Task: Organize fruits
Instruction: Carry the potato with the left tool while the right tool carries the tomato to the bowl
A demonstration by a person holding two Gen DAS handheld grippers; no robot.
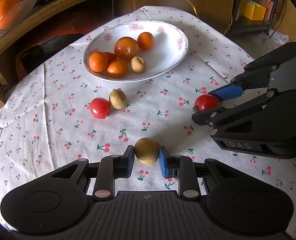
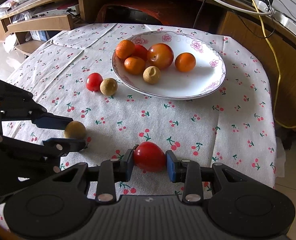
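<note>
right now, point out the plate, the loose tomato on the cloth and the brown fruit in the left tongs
plate [image 1: 168,60]: left wrist view, bare white inside.
loose tomato [image 1: 99,108]: left wrist view, middle of its red skin.
brown fruit [image 1: 146,151]: left wrist view, middle of it, between the pads of the left tongs [image 1: 146,160].

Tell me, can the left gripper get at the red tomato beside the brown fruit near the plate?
Probably not yet: the left gripper is shut on a brown fruit. The path to the tomato looks free.
</note>
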